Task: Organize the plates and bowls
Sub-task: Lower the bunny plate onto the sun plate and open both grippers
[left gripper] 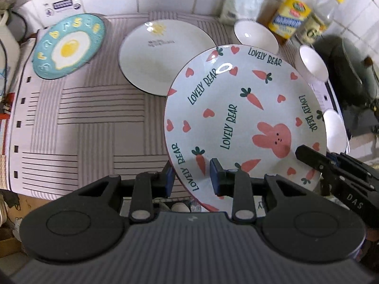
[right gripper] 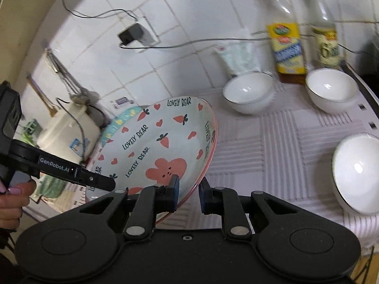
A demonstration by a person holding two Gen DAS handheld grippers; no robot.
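Left gripper (left gripper: 193,177): mine; clamped on the near rim of the round pale ceramic plate printed with carrots, hearts, a pink rabbit and "LOVELY BEAR" (left gripper: 244,118); one blue pad under the rim, one on the upper face.
Right gripper (right gripper: 188,195): mine; clamped on the same plate's rim, one blue pad inside the dish, one outside.
Carrot plate: held between both grippers, tilted, clear of the striped grey-and-white cloth (left gripper: 94,118).
Ahead of left gripper: round white plate with a dark rim and small yellow sun mark (left gripper: 163,56), flat on the cloth, partly behind the held plate.
Ahead-left of left gripper: round teal plate with a fried-egg design (left gripper: 68,46), near the cloth's far edge.
Ahead-right of right gripper: three white bowls with thin dark rims, two far (right gripper: 248,93) (right gripper: 331,90), one nearer at right (right gripper: 357,172), all on the cloth, well apart.
Beyond the bowls: two clear bottles, one yellow-labelled (right gripper: 284,40), one pale-labelled (right gripper: 325,35), against the white tiled wall (right gripper: 165,71).
Person: fingers (right gripper: 14,196) on the left gripper's handle, seen from the right wrist.
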